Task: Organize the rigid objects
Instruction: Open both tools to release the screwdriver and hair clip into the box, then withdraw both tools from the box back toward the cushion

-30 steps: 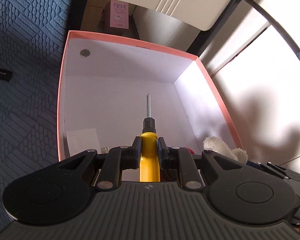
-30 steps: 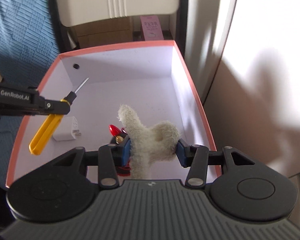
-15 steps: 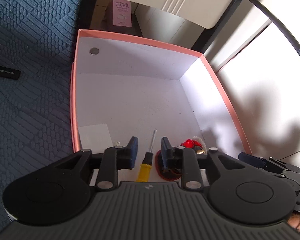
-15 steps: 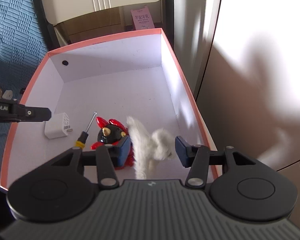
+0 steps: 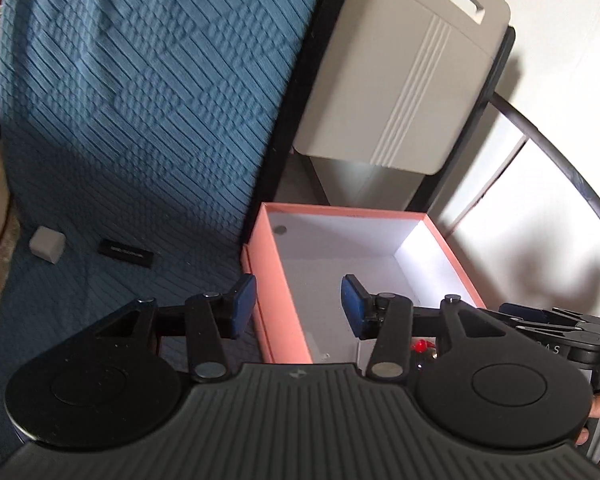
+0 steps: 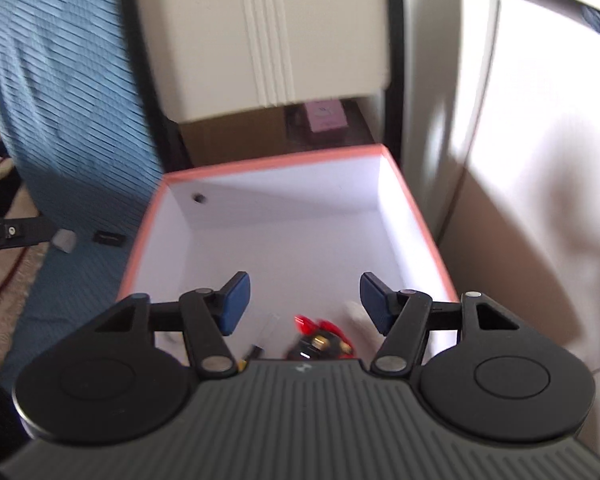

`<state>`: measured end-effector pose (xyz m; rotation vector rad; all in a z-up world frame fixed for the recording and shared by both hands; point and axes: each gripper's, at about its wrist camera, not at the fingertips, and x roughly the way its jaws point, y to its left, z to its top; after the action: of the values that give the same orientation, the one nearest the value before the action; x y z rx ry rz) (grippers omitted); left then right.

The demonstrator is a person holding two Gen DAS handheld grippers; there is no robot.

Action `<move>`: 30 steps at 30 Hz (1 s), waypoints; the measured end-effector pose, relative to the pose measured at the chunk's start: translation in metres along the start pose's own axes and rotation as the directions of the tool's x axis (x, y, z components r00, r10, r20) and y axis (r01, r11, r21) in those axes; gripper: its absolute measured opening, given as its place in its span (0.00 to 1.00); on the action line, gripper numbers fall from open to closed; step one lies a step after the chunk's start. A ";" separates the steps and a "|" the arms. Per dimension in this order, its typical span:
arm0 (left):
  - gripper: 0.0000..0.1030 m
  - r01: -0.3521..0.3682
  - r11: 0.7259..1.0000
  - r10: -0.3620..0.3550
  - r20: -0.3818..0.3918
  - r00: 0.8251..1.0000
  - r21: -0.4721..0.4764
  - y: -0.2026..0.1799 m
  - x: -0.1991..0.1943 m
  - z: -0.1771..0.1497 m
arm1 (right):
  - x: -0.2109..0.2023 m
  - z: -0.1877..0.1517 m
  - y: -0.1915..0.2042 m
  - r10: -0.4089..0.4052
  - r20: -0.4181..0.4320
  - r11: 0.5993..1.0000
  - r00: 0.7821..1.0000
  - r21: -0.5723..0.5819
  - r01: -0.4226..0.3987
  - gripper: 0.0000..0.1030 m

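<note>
A: Where are your grippers relative to the pink box (image 6: 260, 166)?

B: Your left gripper (image 5: 298, 306) hangs above the box's left wall, one blue finger (image 5: 242, 306) outside it over the blue quilted cover (image 5: 140, 120), the other over the white inside. Its fingers have just been opening and nothing sits between them. Your right gripper (image 6: 304, 304) hangs over the near end of the box, fingers also just spreading, with only air in the gap.

A: And the things being sorted?

B: Inside the box, at its near end, lies the screwdriver (image 6: 256, 350), its thin shaft pointing toward the far wall. Just right of it is the red and black figurine (image 6: 320, 338), and right of that a white fluffy scrap (image 6: 354, 312), blurred, beside the right finger. All three rest on the box floor, gripped by neither tool.

A: Anything outside the box?

B: To its left, on the quilted cover, a small black bar (image 5: 127, 256) lies near the wall, and a white cube (image 5: 47, 244) lies farther left.
</note>
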<state>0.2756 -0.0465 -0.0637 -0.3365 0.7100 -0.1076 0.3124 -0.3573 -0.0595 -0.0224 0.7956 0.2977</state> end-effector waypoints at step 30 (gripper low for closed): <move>0.52 -0.123 0.987 0.133 0.100 0.986 -0.100 0.141 -0.015 -0.090 | 0.051 -0.055 0.202 0.202 0.038 0.947 0.979 -0.261 -0.185 0.61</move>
<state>0.2033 0.0656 -0.1662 -0.3821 0.6300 0.0661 0.2527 -0.1582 -0.1152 -0.1777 0.6924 0.5846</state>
